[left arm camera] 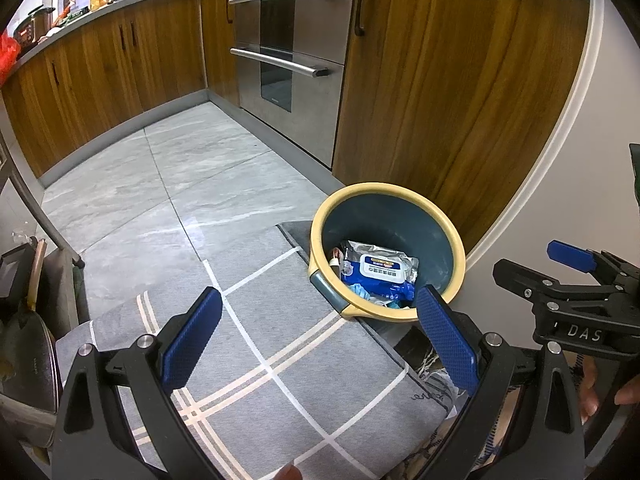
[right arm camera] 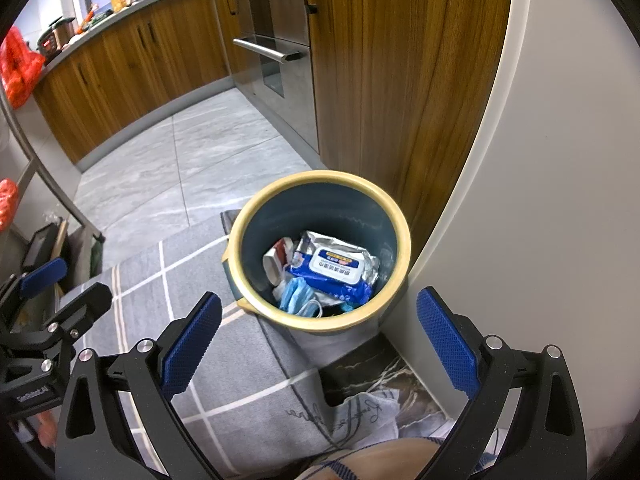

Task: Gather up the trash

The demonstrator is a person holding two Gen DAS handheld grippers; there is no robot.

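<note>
A blue bin with a yellow rim (left arm camera: 456, 240) (right arm camera: 404, 232) stands on the floor against the wall corner. Inside lie a blue wet-wipes pack (left arm camera: 380, 274) (right arm camera: 334, 270), a blue face mask (right arm camera: 298, 298) and other small wrappers. My left gripper (left arm camera: 320, 338) is open and empty, above the grey mat to the left of the bin. My right gripper (right arm camera: 320, 338) is open and empty, just in front of the bin and above it. The right gripper also shows at the right edge of the left wrist view (left arm camera: 568, 264); the left gripper shows at the left edge of the right wrist view (right arm camera: 52, 280).
A grey checked mat (left arm camera: 260, 360) (right arm camera: 160, 280) covers the floor under the grippers. Wooden cabinets (left arm camera: 440, 80) and a steel oven (left arm camera: 288, 60) stand behind the bin. A white wall (right arm camera: 540, 200) is on the right. A metal rack leg (right arm camera: 52, 184) and clutter are on the left.
</note>
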